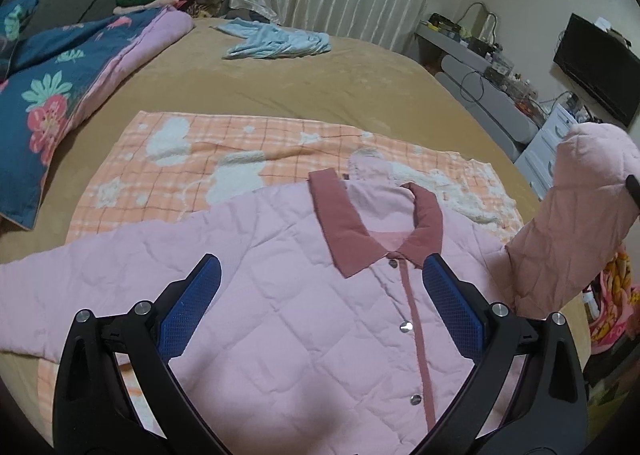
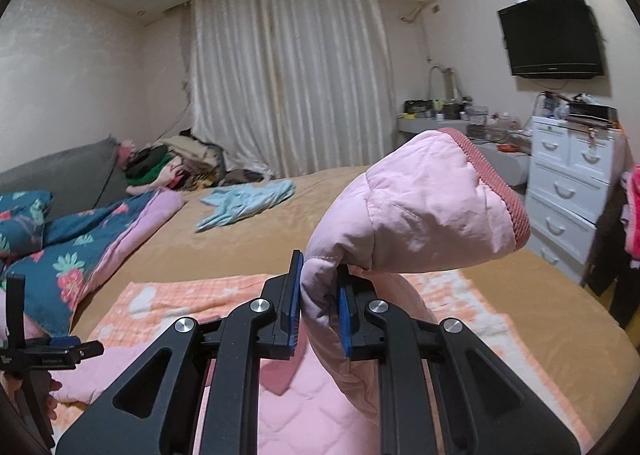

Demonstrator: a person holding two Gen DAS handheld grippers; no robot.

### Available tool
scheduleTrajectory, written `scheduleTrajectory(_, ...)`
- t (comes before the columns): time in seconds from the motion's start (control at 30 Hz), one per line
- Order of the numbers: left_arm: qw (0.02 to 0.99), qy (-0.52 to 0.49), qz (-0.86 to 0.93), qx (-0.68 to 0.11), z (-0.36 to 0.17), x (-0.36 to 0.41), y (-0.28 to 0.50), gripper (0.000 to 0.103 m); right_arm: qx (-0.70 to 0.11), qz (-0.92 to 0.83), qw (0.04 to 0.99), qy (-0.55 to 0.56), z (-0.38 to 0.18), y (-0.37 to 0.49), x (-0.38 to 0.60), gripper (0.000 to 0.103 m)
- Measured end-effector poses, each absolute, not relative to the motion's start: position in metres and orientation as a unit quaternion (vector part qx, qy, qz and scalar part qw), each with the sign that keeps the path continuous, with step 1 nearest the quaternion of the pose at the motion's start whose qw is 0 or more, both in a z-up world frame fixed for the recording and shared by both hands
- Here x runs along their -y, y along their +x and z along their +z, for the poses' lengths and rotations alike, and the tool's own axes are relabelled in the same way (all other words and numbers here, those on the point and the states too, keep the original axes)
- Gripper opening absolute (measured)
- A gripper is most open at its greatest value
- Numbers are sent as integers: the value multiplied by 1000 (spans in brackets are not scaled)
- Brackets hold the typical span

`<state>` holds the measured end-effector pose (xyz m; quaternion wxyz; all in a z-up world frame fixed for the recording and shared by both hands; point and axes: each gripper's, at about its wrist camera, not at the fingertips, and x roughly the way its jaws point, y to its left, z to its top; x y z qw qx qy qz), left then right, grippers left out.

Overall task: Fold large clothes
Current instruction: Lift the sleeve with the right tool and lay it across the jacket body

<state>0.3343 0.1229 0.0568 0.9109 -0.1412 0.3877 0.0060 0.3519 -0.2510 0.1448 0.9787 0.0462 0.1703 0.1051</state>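
Observation:
A pink quilted jacket (image 1: pixel 280 295) with a dusty-rose collar (image 1: pixel 340 223) lies front up, buttoned, on an orange checked blanket (image 1: pixel 200 159). My left gripper (image 1: pixel 320 279) is open, hovering just above the jacket's chest, with blue pads on either side of the placket. My right gripper (image 2: pixel 318 295) is shut on the jacket's sleeve (image 2: pixel 420 207) near the cuff and holds it raised above the bed. The raised sleeve also shows in the left wrist view (image 1: pixel 568 223) at the right. The left gripper shows in the right wrist view (image 2: pixel 24 339) at the far left.
The blanket lies on a tan bed (image 1: pixel 320 87). A floral blue duvet (image 1: pixel 48 103) is at the left, a light blue garment (image 1: pixel 276 41) at the far side, a clothes pile (image 2: pixel 172 167) by the curtains. White drawers (image 2: pixel 568 191) and a wall TV (image 2: pixel 552 35) stand right.

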Motion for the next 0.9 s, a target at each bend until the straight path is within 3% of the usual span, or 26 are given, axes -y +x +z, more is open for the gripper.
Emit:
scheduleTrajectory(0.4, 894, -227, -11, -385, 36, -168, 322, 95, -203, 169, 964, -12, 93, 364, 158, 15)
scheduleTrajectory(0.9, 857, -325, -73, -393, 4, -174, 314, 95, -283, 263, 915, -117, -24, 339, 48, 18)
